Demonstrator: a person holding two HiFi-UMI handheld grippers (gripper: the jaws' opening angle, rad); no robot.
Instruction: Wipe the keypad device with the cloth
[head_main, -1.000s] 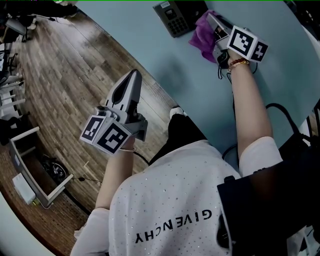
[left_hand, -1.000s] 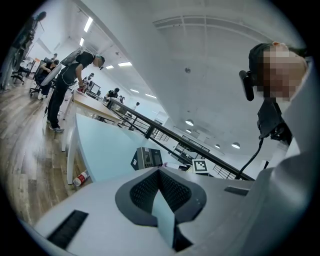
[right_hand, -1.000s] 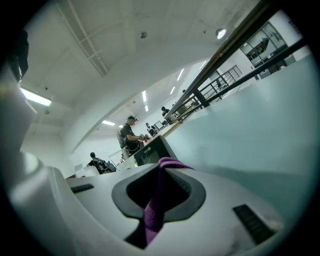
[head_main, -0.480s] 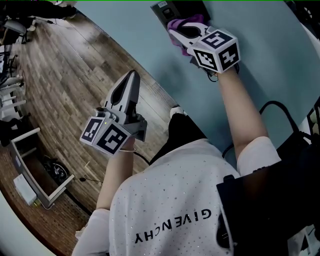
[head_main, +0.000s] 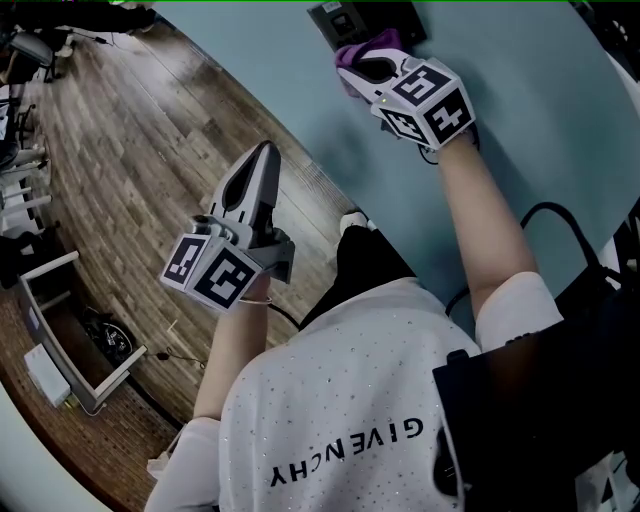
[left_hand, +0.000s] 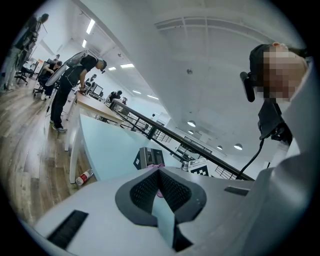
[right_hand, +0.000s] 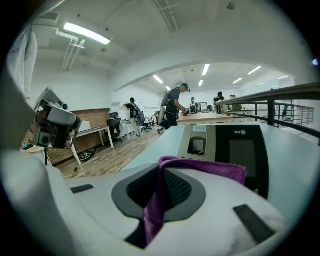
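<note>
The dark keypad device (head_main: 352, 14) lies on the pale blue table (head_main: 300, 90) at the top edge of the head view. My right gripper (head_main: 352, 62) is shut on a purple cloth (head_main: 362, 44), and the cloth rests against the device's near end. In the right gripper view the cloth (right_hand: 159, 200) is pinched between the pads and drapes over the right jaw, with the device's (right_hand: 227, 150) screen and small window just ahead. My left gripper (head_main: 264, 150) is shut on nothing and hangs over the wooden floor, well away from the table. The left gripper view shows the device (left_hand: 149, 157) far off.
A wooden floor (head_main: 130, 150) lies left of the table's curved edge. A white open frame (head_main: 60, 330) stands on it at lower left. A black cable (head_main: 560, 215) runs over the table near my right arm. A bottle (left_hand: 84, 176) lies on the floor. People work at distant desks.
My right gripper has carried the purple cloth left, from beside the keypad device onto its near end. The left gripper has stayed where it was.
</note>
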